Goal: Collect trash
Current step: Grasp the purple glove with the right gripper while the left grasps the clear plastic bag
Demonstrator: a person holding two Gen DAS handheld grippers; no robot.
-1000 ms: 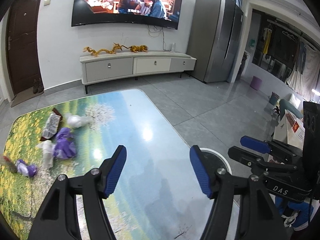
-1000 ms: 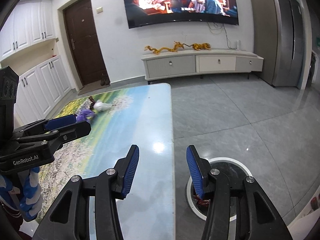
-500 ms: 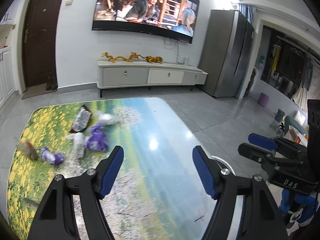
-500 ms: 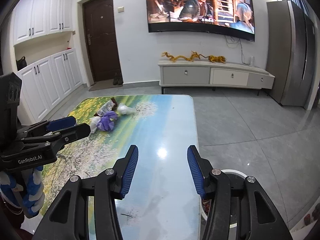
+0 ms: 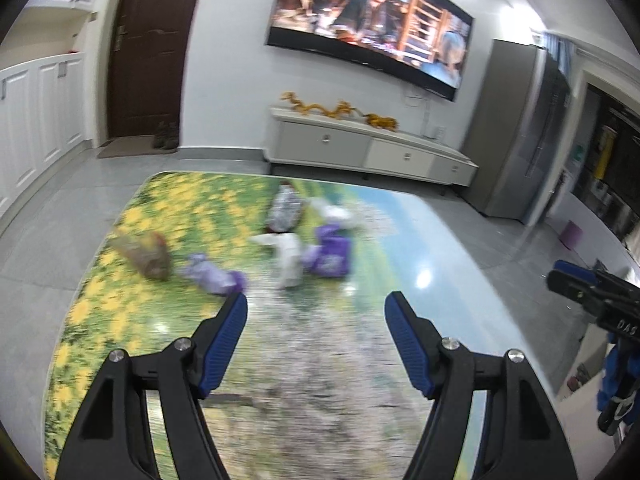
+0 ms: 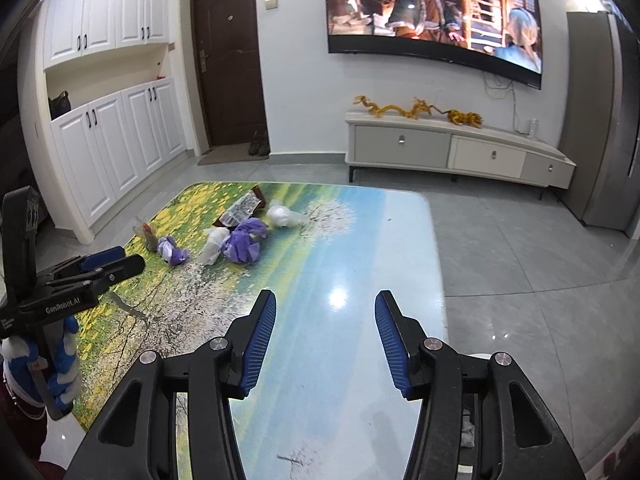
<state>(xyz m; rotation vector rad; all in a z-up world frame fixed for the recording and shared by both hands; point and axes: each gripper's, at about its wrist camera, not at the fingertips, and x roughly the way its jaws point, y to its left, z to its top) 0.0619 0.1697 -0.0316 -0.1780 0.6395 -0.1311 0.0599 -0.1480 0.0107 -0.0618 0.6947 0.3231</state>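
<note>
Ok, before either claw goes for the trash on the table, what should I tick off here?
1. Left claw open and holding nothing: ok.
2. Right claw open and holding nothing: ok.
3. Trash in view: ok; purple wrapper, white wad, small purple piece, foil packet and white bag lie on the table.
4. Pieces apart enough for single picks: not ok; the purple wrapper and white wad look to be touching.
5. Left view sharp enough to aim: not ok; it is motion-blurred.
6. Bin ready: cannot tell; mostly hidden behind the right claw.
</note>
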